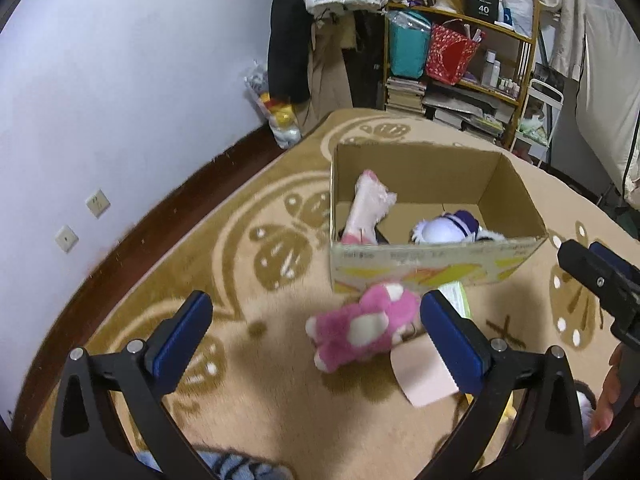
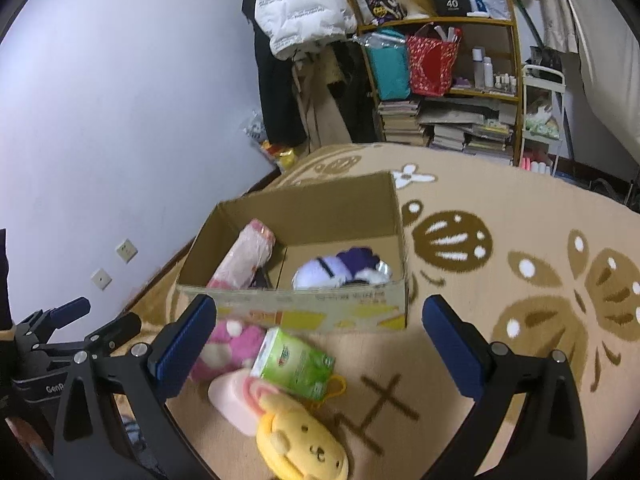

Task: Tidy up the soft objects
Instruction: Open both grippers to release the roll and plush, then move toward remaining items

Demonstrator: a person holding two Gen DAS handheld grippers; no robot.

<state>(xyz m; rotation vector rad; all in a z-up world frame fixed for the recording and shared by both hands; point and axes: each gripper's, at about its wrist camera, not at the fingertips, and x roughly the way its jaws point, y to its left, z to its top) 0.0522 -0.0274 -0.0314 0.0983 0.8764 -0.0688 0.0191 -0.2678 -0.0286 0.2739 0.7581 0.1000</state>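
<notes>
An open cardboard box (image 1: 516, 184) (image 2: 384, 208) stands on the rug and holds a pale pink plush (image 1: 370, 208) (image 2: 244, 256) and a white and purple plush (image 1: 448, 228) (image 2: 340, 268). In front of it lie a bright pink plush (image 1: 360, 326) (image 2: 232, 346), a green tissue pack (image 2: 298, 364), a pink pad (image 1: 424, 376) (image 2: 234, 398) and a yellow plush (image 2: 304, 444). My left gripper (image 1: 316, 338) is open over the rug, with the bright pink plush in front of its fingers, untouched. My right gripper (image 2: 320, 342) is open and holds nothing.
A beige rug (image 1: 256, 360) (image 2: 500, 320) with brown patterns covers the floor. A wooden shelf (image 1: 460, 60) (image 2: 440, 80) with bags, bottles and books stands behind, beside hanging coats. A blue striped cloth (image 1: 240, 466) lies at the bottom edge. The wall is at left.
</notes>
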